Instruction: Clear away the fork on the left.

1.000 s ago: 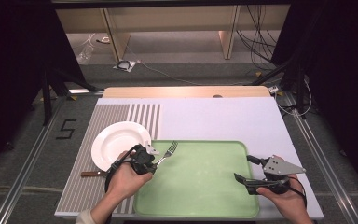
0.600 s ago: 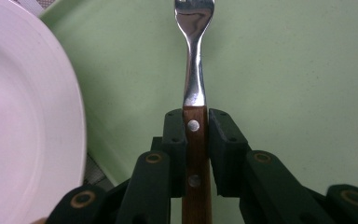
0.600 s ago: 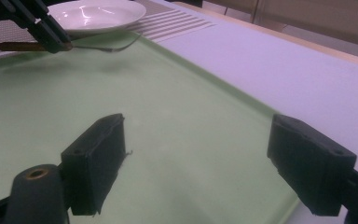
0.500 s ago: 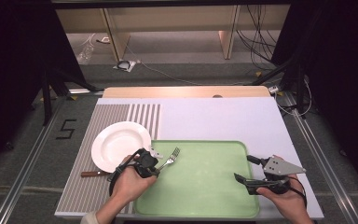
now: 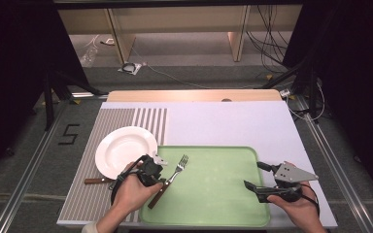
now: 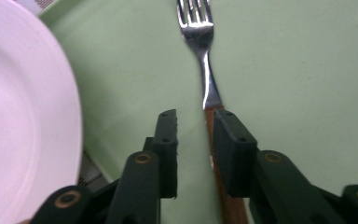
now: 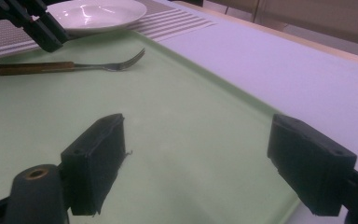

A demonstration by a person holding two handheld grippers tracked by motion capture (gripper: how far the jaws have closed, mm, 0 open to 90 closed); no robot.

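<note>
On the white table: a pale green plastic tray with a raised rim, near the front edge. Just left of it, a round white ceramic plate on a grey-and-white striped mat, touching or slightly overlapping the tray's left rim (cannot tell which from above). Poking out from under the plate's near side, a brown wooden handle, the rest hidden.

Inside the tray, at its left end: a steel fork with a brown wooden handle. Lies flat on the tray floor, tines pointing away and to the right, handle end toward the near left corner.

Left hand-held gripper poised over the fork's handle. In the left gripper view, jaws narrowly parted, straddling the handle where wood meets steel; fork close against one pad, a clear gap to the other, plate at the left and tray beneath. Open, then, not clamped on anything. From the right gripper view, its tip above and behind the fork, which rests on the tray in front of the plate.

Right hand-held gripper at the tray's right end, held level, pointing left across it. Jaws spread wide, nothing between them but bare tray floor, well apart from the fork.
</note>
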